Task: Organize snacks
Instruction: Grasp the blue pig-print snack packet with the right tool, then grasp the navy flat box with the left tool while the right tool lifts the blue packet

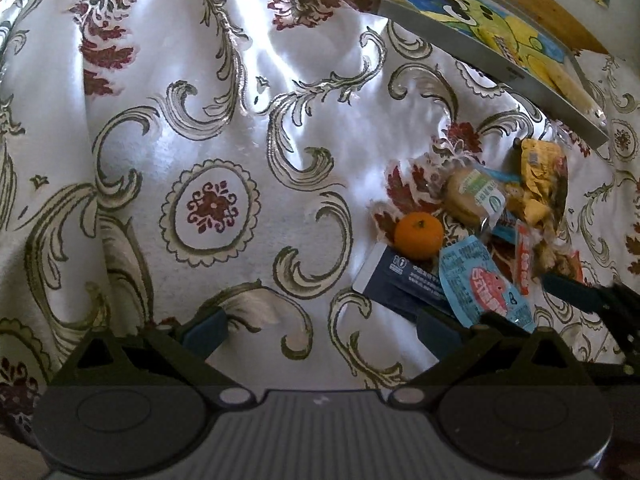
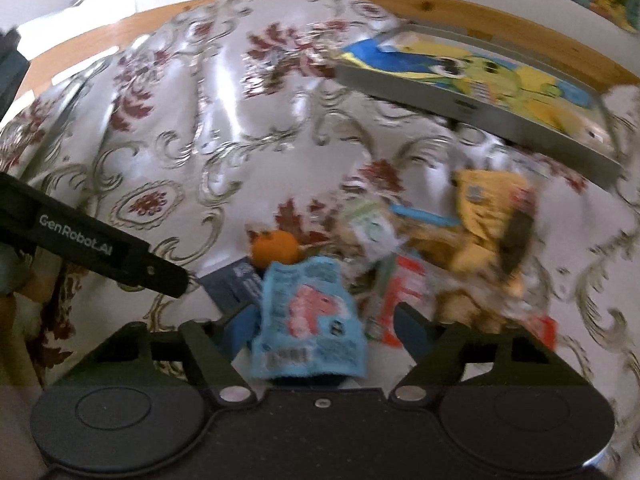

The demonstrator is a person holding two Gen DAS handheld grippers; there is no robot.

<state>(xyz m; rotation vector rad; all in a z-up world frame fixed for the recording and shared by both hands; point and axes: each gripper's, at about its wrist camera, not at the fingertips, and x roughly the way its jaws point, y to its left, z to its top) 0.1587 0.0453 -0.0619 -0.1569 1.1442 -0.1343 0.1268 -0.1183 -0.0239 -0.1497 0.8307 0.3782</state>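
A pile of snacks lies on the patterned tablecloth: a small orange (image 1: 419, 236), a dark blue packet (image 1: 394, 280), a light blue packet (image 1: 484, 290), a wrapped bun (image 1: 474, 196), a yellow packet (image 1: 540, 176) and a red packet (image 1: 524, 260). My left gripper (image 1: 320, 330) is open over bare cloth, left of the pile. My right gripper (image 2: 328, 326) is open, and the light blue packet (image 2: 310, 316) lies between its fingers. The right wrist view is blurred. The orange (image 2: 276, 248) sits just beyond that packet.
A grey tray (image 1: 492, 60) with a cartoon liner stands at the back right, beyond the pile; in the right wrist view the tray (image 2: 460, 104) is also there. Wooden table edge (image 2: 440, 4) runs behind it. The left gripper's black body (image 2: 112, 256) reaches in from the left.
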